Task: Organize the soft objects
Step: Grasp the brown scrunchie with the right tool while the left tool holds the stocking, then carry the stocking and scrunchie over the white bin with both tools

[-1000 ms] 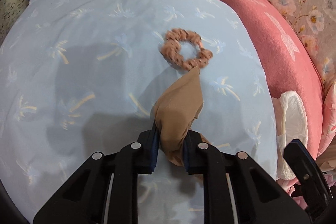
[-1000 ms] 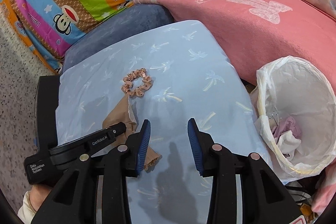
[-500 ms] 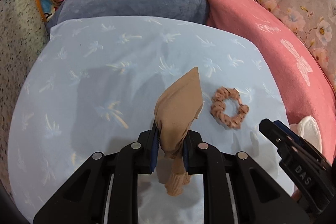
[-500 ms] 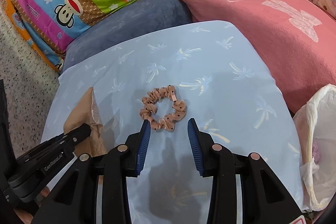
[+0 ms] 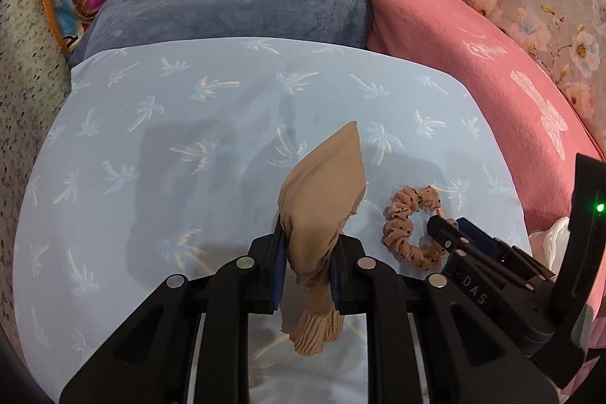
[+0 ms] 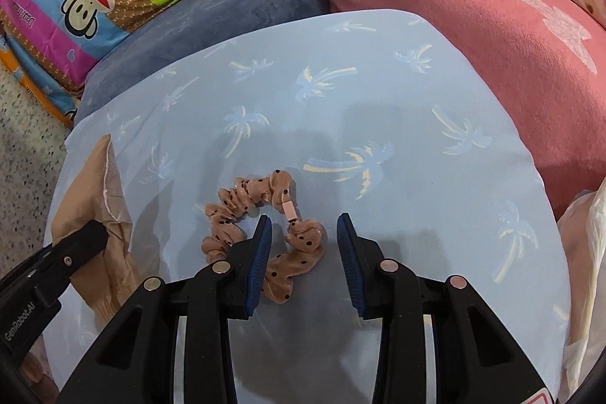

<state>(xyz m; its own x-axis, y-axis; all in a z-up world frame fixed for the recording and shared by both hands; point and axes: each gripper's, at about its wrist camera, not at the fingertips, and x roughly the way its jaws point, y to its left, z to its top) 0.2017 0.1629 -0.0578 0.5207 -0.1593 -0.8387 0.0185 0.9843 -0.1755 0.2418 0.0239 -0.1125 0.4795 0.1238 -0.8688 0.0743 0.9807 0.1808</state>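
while pinched in the left hand-held gripper [image 5: 305,265], tan stocking [image 5: 322,199]

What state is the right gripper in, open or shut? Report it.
Open. The right gripper has its blue-padded fingers spread apart, straddling one side of the dotted scrunchie on the blue sheet, not yet pinching it.

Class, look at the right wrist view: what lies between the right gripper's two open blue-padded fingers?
Part of the tan polka-dot fabric scrunchie lies between them on the light blue palm-print cloth, the right gripper open around it.

Tan scrunchie [image 6: 261,233], black dots
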